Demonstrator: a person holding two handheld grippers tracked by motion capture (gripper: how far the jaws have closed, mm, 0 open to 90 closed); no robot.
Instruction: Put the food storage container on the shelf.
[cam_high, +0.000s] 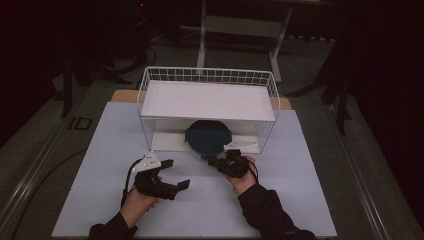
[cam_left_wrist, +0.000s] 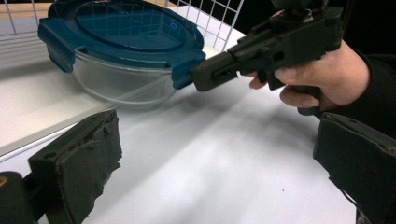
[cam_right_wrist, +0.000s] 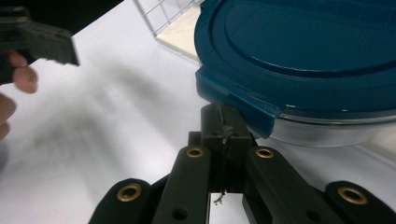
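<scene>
The right gripper (cam_high: 220, 161) had its 2 jaws pressed together on a latch tab of the blue-lidded glass container (cam_high: 207, 137), which sat just ahead of it at the mouth of the wire shelf (cam_high: 207, 77), probably to drag it. The left gripper (cam_high: 174, 174) waited spread, empty, beside.

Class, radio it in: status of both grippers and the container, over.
Left gripper open, idle on table. Right gripper shut against a lid tab of the blue-lidded glass container under the wire rack. Nothing in the way.
</scene>
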